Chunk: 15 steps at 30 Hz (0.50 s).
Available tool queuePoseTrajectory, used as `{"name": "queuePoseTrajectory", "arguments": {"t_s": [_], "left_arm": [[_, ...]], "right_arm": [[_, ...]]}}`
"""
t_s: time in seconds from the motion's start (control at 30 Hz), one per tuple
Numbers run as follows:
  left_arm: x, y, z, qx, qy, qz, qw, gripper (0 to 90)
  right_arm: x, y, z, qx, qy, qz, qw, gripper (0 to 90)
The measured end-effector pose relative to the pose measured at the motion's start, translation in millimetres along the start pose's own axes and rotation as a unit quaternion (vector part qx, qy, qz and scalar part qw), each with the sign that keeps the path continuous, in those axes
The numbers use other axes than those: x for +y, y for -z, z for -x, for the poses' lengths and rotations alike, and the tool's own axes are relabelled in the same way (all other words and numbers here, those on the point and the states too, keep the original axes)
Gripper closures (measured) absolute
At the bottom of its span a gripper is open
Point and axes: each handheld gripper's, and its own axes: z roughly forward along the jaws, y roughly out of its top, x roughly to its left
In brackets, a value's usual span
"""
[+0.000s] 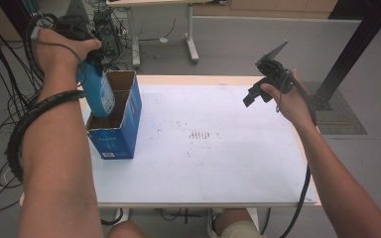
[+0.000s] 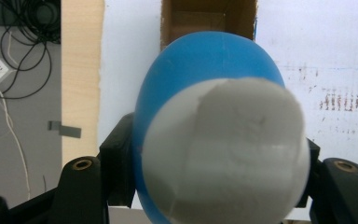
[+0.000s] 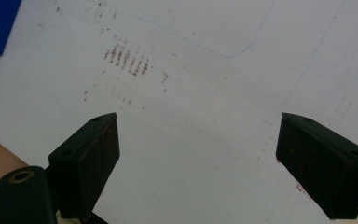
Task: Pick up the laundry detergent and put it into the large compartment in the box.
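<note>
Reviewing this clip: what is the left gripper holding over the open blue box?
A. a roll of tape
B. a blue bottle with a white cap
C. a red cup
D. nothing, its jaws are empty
B: the left gripper clamps a blue bottle by its sides, white cap toward the camera, above the blue box.

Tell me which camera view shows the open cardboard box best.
The high view: the blue box stands whole at the table's left edge, its top open, with the left gripper lowering a blue bottle into it. The left gripper view catches its brown inside behind the bottle; the right gripper view shows one blue corner.
</note>
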Motion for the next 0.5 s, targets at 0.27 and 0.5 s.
{"name": "queuePoseTrajectory", "arguments": {"t_s": [0.27,0.5], "left_arm": [[-4.8,-33.1,3.3,0.001,-0.006,-0.001,1.0,37.3],[-11.9,-60.9,6.6,0.006,-0.009,0.002,0.9999,37.3]], "right_arm": [[1.3,-3.2,-0.6,-0.001,0.001,-0.001,1.0,13.5],[4.2,-7.7,-2.0,0.0,0.0,-0.006,1.0,13.5]]}}
